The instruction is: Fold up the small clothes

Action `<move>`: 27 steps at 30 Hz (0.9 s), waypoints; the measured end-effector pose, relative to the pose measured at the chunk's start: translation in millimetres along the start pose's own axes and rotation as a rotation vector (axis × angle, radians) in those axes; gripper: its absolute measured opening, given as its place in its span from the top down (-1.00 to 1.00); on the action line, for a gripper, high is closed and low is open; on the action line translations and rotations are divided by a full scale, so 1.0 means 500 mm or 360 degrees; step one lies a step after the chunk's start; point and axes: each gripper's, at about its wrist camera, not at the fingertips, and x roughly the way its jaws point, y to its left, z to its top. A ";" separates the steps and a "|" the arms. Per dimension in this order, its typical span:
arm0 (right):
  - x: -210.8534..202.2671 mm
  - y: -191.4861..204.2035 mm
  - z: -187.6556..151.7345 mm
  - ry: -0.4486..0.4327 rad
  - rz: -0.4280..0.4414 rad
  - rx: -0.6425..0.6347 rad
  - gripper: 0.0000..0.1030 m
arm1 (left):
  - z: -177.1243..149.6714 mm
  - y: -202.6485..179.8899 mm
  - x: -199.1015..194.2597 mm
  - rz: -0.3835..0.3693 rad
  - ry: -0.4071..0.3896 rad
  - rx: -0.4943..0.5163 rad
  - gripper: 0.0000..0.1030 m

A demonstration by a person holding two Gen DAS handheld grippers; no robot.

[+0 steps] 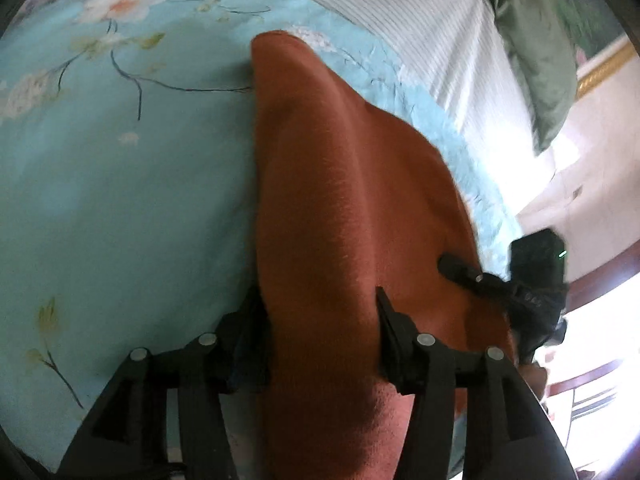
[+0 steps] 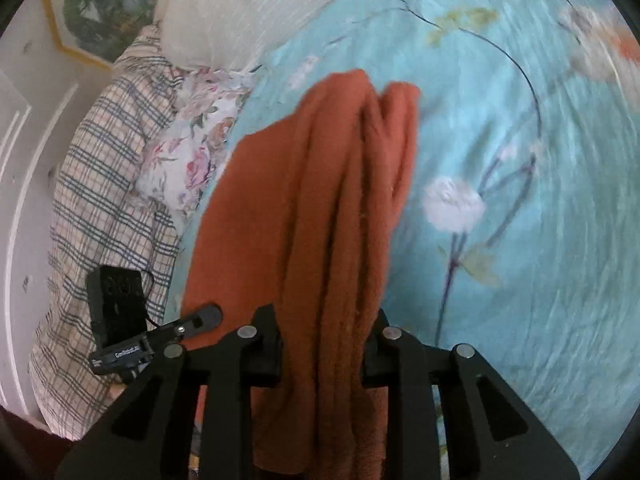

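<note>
- Rust-orange cloth hangs lifted over the bed, which has a turquoise flowered cover; the far end of the cloth trails to the cover.
- Left gripper: jaws clamped on a broad fold of the cloth.
- Right gripper: jaws clamped on a bunched, pleated part of the cloth.
- Far left in the right wrist view: checked blanket, flowered pillow, striped white pillow.
- Other gripper visible at the edge in each view.
</note>
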 end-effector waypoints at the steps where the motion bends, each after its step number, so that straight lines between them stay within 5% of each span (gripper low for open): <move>1: -0.003 -0.004 -0.002 0.0002 0.0002 0.0026 0.35 | 0.001 -0.007 -0.005 0.0028 -0.0005 0.0027 -0.05; 7: -0.034 0.023 0.005 0.0012 -0.0161 -0.0025 0.03 | 0.003 -0.046 -0.048 0.0192 -0.0076 0.0181 -0.04; 11: -0.085 0.042 0.013 -0.0100 -0.0248 -0.0065 -0.09 | 0.005 -0.061 -0.096 0.0247 -0.0200 0.0230 -0.04; 15: -0.114 0.069 0.049 -0.0278 -0.0305 -0.0124 -0.09 | 0.027 -0.088 -0.125 0.0122 -0.0284 0.0312 -0.03; 19: -0.062 0.081 0.106 -0.0253 -0.0295 -0.0152 -0.08 | 0.037 -0.123 -0.110 0.0045 -0.0287 0.0413 -0.03; 20: -0.040 0.079 0.119 -0.0225 -0.0313 -0.0154 -0.01 | 0.040 -0.124 -0.101 0.0033 -0.0273 0.0425 -0.03; 22: -0.003 0.073 0.139 -0.0164 -0.0349 -0.0168 0.74 | 0.051 -0.117 -0.079 0.0032 -0.0221 0.0413 0.00; 27: -0.054 0.080 0.135 -0.0296 -0.0269 -0.0192 0.80 | 0.064 -0.110 -0.030 -0.0051 -0.0100 0.0405 0.01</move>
